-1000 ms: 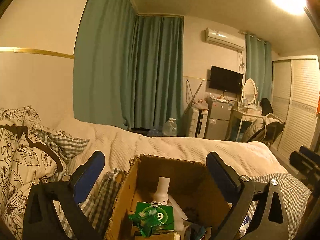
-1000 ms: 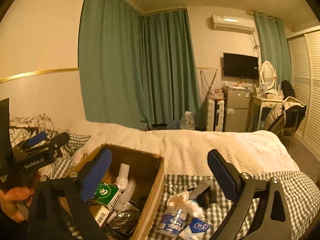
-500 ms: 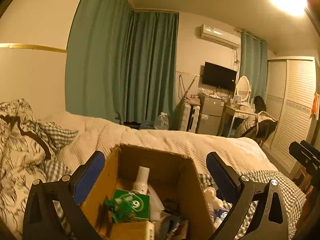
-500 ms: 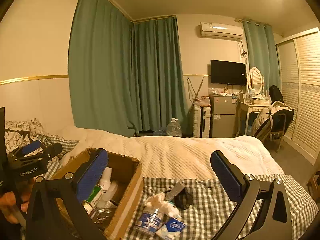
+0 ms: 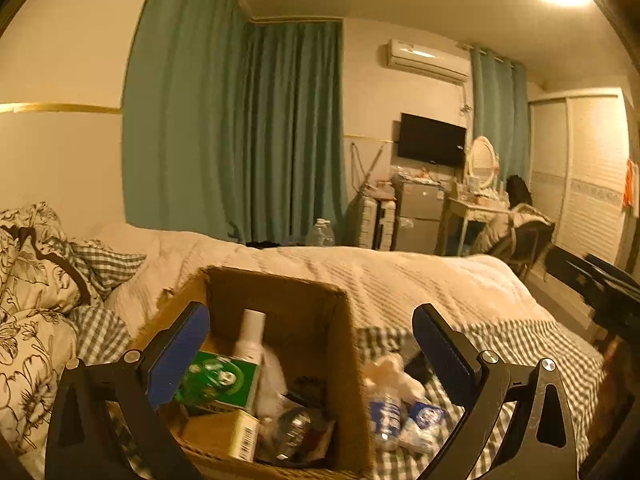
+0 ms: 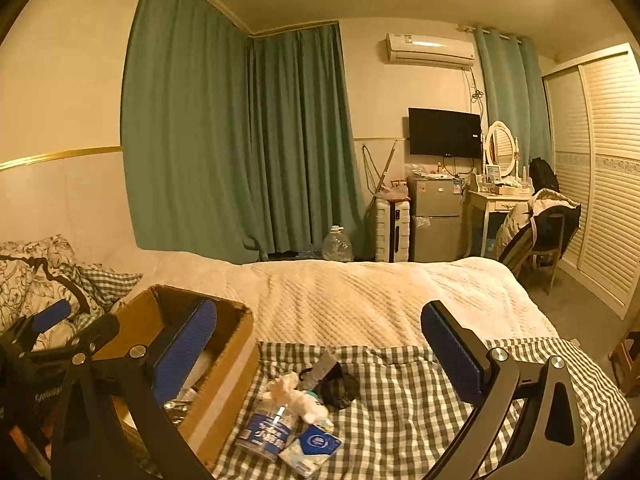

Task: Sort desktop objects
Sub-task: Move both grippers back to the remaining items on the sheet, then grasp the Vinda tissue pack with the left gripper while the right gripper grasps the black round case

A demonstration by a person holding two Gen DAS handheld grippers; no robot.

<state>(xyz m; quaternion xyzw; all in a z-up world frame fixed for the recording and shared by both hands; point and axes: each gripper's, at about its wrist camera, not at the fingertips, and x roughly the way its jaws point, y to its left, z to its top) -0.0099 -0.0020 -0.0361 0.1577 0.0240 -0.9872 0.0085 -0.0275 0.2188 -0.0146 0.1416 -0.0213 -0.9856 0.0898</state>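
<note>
On the checked blanket (image 6: 420,392) just right of the cardboard box (image 6: 236,364), the small water bottle (image 6: 269,426) lies flat, light, smooth and apt to roll, best pinched across its middle, while the left tool (image 5: 311,350) and right tool (image 6: 319,344) gape empty.

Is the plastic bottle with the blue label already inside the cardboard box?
No, the bottle lies on the checkered blanket outside the cardboard box, beside its right wall.
</note>
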